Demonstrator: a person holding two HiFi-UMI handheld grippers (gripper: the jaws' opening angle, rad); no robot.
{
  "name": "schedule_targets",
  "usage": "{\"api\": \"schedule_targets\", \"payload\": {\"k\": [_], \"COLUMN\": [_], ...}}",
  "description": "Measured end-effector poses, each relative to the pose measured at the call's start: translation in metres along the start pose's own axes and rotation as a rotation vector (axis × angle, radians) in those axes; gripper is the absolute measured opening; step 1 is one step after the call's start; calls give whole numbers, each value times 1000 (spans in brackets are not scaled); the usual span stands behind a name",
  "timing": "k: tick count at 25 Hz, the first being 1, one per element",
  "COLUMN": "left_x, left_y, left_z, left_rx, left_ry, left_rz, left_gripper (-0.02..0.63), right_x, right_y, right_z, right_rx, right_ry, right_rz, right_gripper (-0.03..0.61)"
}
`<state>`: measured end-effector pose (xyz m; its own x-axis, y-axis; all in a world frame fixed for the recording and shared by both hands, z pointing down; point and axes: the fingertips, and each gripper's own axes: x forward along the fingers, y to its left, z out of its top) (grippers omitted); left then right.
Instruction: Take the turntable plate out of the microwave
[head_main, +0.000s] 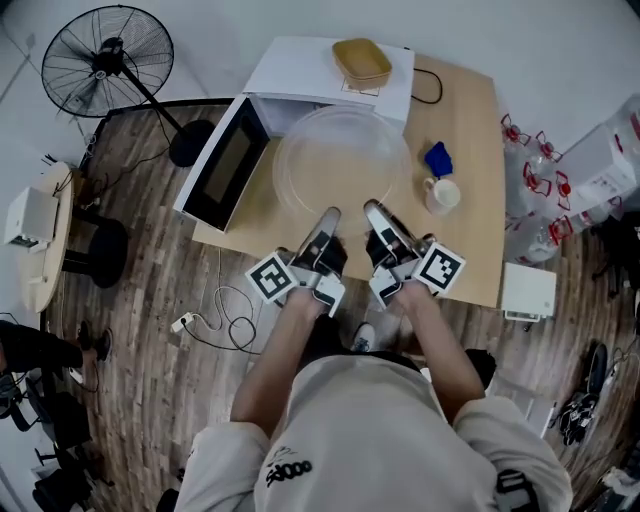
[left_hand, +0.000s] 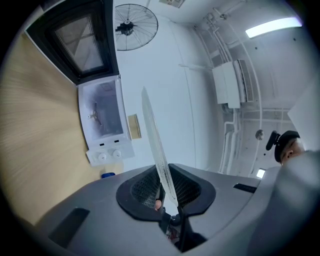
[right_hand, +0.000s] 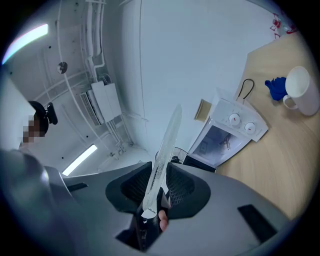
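Left gripper (head_main: 329, 214) and right gripper (head_main: 373, 208) each clamp the turntable plate (head_main: 340, 160) by its near rim; it is outside the microwave (head_main: 330, 72), with the open door (head_main: 226, 162) left and a mug (head_main: 441, 194) right.

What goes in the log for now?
left gripper: shut on clear round glass turntable plate | right gripper: shut on same plate | white microwave: door open, plate outside
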<state>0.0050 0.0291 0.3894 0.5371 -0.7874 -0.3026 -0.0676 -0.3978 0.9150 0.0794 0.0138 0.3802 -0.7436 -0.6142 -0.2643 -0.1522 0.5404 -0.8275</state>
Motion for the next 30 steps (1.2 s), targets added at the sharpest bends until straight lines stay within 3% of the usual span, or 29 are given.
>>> {"api": "schedule_targets", "payload": {"k": [9, 30], "left_x": [-10, -21], "left_y": [-43, -51], "left_z": [-20, -30], "left_rx": [23, 66], "left_ry": [-10, -7], "left_rz": [-48, -24], "left_gripper": [60, 60], "right_x": [-22, -35], "right_y": [43, 51], "right_z": [6, 0], "right_rx": [-55, -32], "right_ry": [5, 10], "right_rz": [60, 74], "right_gripper": [84, 83]}}
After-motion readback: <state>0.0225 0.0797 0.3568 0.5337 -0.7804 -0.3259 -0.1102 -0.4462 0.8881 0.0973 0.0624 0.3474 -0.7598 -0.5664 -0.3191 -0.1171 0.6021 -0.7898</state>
